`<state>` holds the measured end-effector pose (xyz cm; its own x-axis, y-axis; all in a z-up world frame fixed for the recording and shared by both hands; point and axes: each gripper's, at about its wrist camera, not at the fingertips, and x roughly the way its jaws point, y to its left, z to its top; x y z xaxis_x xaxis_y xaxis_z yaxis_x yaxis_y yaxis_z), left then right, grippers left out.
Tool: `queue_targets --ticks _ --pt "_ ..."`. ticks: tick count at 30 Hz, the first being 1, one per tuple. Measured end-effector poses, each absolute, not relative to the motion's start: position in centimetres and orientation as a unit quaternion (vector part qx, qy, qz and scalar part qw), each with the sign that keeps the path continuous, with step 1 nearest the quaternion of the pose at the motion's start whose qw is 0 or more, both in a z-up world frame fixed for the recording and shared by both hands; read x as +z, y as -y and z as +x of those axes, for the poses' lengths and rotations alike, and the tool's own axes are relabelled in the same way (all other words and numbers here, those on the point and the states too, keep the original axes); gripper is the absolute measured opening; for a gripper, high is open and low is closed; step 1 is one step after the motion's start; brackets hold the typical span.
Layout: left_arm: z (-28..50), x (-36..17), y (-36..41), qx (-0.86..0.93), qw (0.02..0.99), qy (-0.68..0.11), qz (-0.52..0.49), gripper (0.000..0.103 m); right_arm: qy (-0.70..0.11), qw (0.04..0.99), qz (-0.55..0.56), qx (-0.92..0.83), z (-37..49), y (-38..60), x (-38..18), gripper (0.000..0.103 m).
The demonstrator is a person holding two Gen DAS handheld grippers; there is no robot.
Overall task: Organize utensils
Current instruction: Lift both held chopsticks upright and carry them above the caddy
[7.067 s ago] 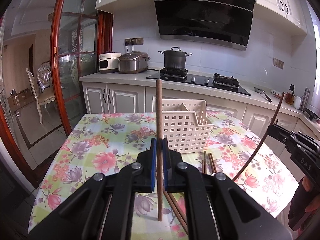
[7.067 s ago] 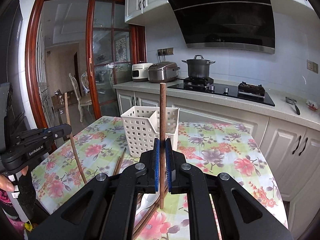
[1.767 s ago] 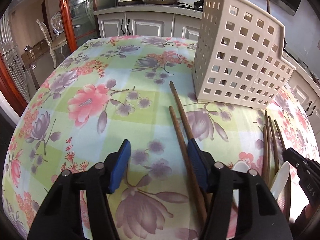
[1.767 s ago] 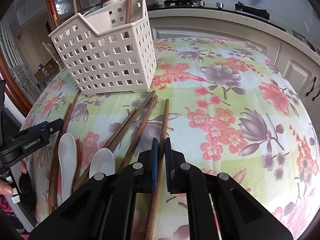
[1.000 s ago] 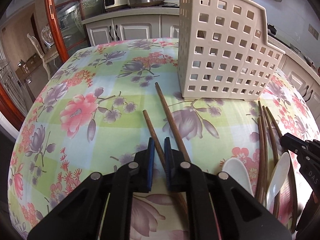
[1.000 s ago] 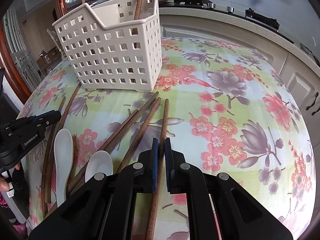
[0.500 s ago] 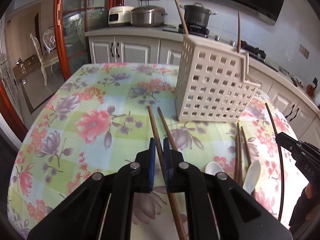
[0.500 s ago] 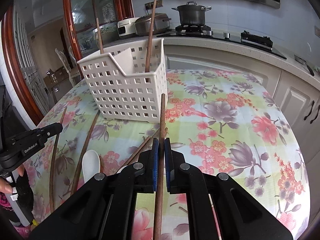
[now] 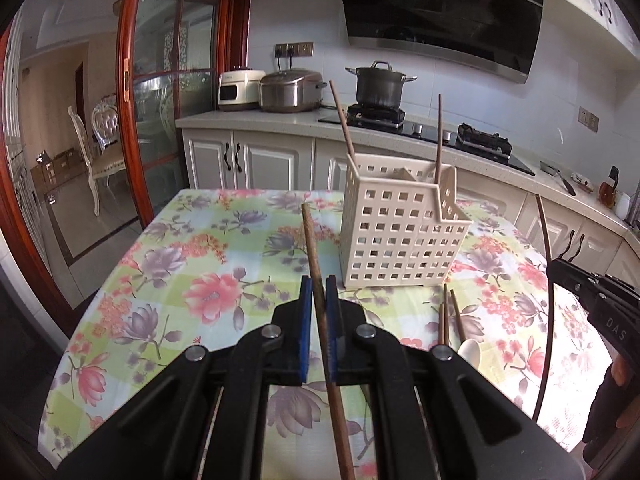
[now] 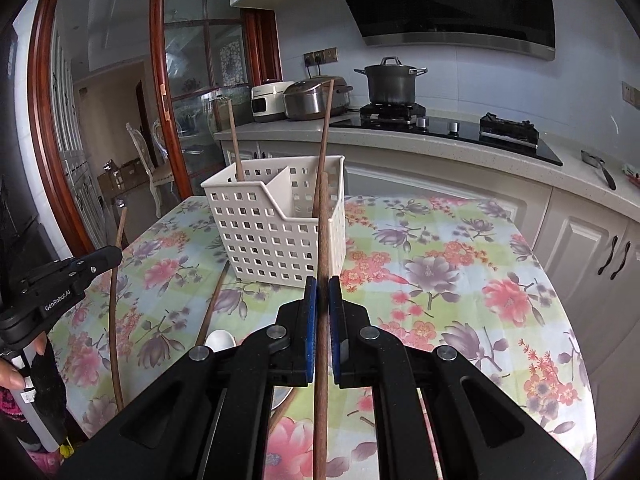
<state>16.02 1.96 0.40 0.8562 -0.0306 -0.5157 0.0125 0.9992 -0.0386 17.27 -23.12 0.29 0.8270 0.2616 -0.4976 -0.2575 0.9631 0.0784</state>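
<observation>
Here the left gripper (image 9: pixel 319 286) is clamped on a brown chopstick (image 9: pixel 311 240), lifted clear of the floral tablecloth (image 9: pixel 208 264) and tilted slightly left at its top. The right gripper (image 10: pixel 323 288) pinches its own chopstick (image 10: pixel 322 220) almost upright, in front of the white basket (image 10: pixel 276 236). Two chopsticks already stand in the basket, one (image 10: pixel 233 140) in the left compartment, one (image 10: pixel 326 120) leaning in the right. More chopsticks (image 9: pixel 452 312) and a white spoon (image 9: pixel 469 350) lie on the cloth near the basket's base.
</observation>
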Motion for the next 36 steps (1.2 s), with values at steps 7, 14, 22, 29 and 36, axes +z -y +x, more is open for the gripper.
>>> queue_targets --ticks 7,14,22,29,36 --pt "14.6 1.6 -1.9 -0.012 0.969 -0.248 -0.013 0.006 -0.242 0.96 -0.001 0.139 15.8 23.1 1.6 0.006" --pt "13.2 2.7 -1.7 -0.013 0.973 -0.228 -0.01 0.006 -0.225 0.964 -0.005 0.144 14.3 23.0 2.7 0.006" --pt "12.2 3.5 -1.6 -0.012 0.978 -0.21 -0.008 0.006 -0.215 0.966 -0.005 0.146 13.3 23.0 3.5 0.006" --pt "11.5 4.1 -1.7 -0.014 0.981 -0.194 -0.008 0.006 -0.201 0.968 -0.008 0.148 12.4 22.8 4.2 0.006" --pt "11.6 4.4 -2.1 -0.012 0.983 -0.185 -0.012 0.006 -0.191 0.971 0.0 0.142 12.3 23.1 4.5 0.006"
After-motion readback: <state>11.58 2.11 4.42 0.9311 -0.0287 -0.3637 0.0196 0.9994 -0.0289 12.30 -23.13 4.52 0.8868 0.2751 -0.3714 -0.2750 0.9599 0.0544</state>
